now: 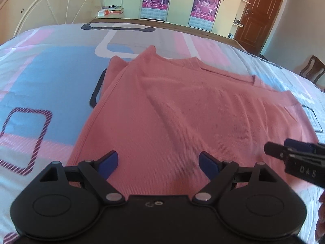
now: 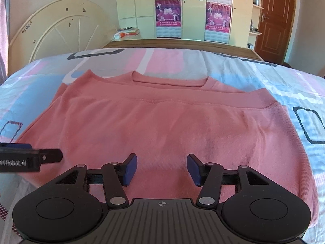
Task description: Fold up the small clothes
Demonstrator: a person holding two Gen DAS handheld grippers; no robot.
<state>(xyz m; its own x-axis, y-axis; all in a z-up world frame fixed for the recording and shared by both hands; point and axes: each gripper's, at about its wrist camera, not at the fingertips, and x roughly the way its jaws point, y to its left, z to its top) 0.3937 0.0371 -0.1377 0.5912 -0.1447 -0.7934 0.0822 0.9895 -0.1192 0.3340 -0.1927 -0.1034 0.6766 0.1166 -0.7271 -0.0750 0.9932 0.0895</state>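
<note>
Both claws hang low over the near fold of the pink top [image 2: 162, 126], side by side, each with its blue pads spread and nothing between them. The left claw [image 1: 158, 165] sits over the top's near left part, close to its left side edge; the right claw [image 2: 162, 169] sits just to the right of it, over the near middle. In the right wrist view the left claw [image 2: 50, 155] pokes in from the side, level with the right one, so neither is clearly closer to the cloth.

The top lies flat on the patterned bed [image 2: 284, 81], already doubled once: its hem band [image 2: 182, 100] is laid across the chest, short of the neckline [image 2: 172, 82], which shows just beyond. So the bundle runs long from left to right, and both claws face across that length, toward the neckline.

I judge the next fold turns on this: the near folded edge lies right under both claws, ready to be pinched and carried away toward the hem band, or one side brought across

Past the neckline is bare bedspread, then the headboard [image 2: 61, 26] and wardrobe [image 2: 193, 10]
</note>
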